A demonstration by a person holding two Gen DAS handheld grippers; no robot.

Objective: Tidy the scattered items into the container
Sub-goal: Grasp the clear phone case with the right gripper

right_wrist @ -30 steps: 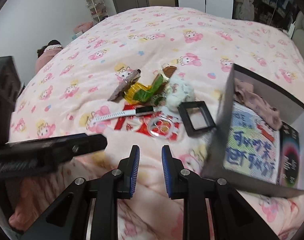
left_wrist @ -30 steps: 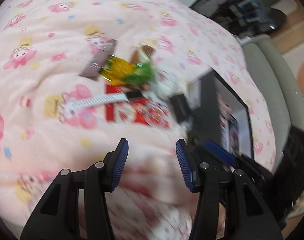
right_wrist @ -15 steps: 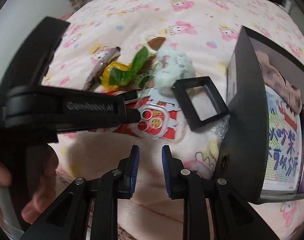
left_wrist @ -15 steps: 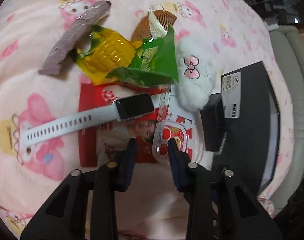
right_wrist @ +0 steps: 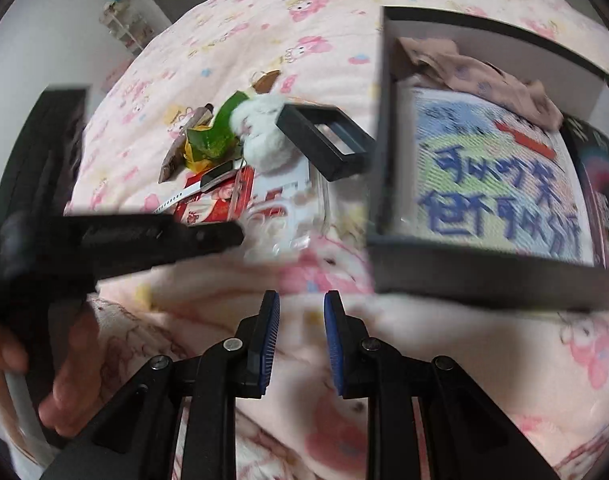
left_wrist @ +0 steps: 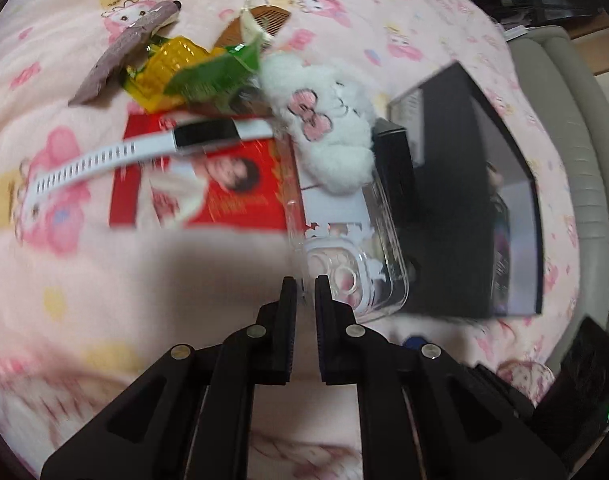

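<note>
Two grippers hang over the pink cartoon-print quilt (left_wrist: 404, 12). The left gripper (left_wrist: 305, 286) has just been closing; its jaws are nearly together on the near corner of the clear plastic phone case (left_wrist: 348, 248), which extends toward one o'clock. The right gripper (right_wrist: 302, 304) stands slightly apart, empty, with the black open-topped box (right_wrist: 484, 276) at two o'clock.

Soft, even indoor light — motion blur throughout, fisheye bending and dark corners.

Both wrist views look steeply down, close above the black box (left_wrist: 444, 208) (right_wrist: 484, 280), sharing it.
</note>
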